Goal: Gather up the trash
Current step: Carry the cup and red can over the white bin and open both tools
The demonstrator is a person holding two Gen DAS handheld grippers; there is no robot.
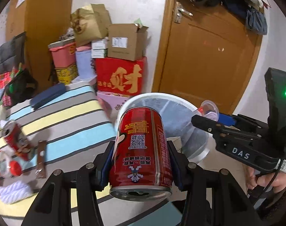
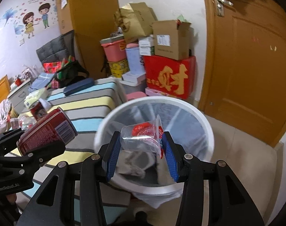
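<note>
My left gripper [image 1: 141, 148] is shut on a red drink can [image 1: 141, 146], held upside down with its opened top toward the camera, just before the rim of a white trash bin [image 1: 152, 96]. My right gripper [image 2: 141, 141] is shut on a clear plastic cup [image 2: 139, 137] with a peeled red lid, held over the bin [image 2: 207, 126], which is lined with a bag and holds crumpled paper. In the right wrist view the left gripper [image 2: 30, 150] and its can [image 2: 47, 130] show at the left. The left wrist view shows the right gripper [image 1: 209, 120] with the cup [image 1: 209, 109] at the right.
On the striped bed [image 1: 67, 113] lie another red can [image 1: 14, 141], a brown wrapper [image 1: 40, 158], a plastic bottle with a red cap [image 1: 7, 167] and white tissue [image 1: 13, 190]. Stacked boxes [image 1: 122, 75] stand behind the bin. A wooden door [image 1: 209, 56] is at the right.
</note>
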